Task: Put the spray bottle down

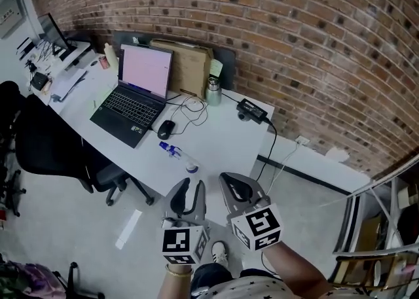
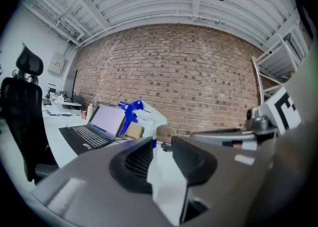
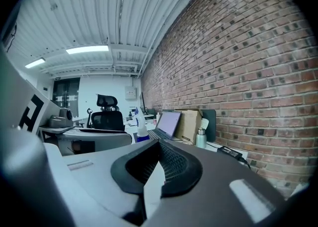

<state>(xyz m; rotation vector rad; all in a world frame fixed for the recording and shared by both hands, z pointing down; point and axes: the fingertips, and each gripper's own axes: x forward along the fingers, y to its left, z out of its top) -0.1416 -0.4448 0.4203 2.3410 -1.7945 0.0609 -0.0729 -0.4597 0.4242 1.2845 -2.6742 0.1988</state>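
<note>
Two grippers wait off the counter's (image 1: pixel 226 135) near edge: left gripper (image 1: pixel 190 190) jaws apart and empty, right gripper (image 1: pixel 232 183) jaws closed, apparently because the spray bottle (image 1: pixel 177 153) already stands there.

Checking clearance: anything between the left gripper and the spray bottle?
Nothing. Head view shows only bare white desk between the left gripper and the spray bottle.

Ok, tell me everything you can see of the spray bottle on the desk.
The spray bottle has a pale translucent body, apparently plastic, a blue trigger head and a blue base. It stands upright near the front edge of the white desk, a little apart from the mouse. Only the desk touches it.
</note>
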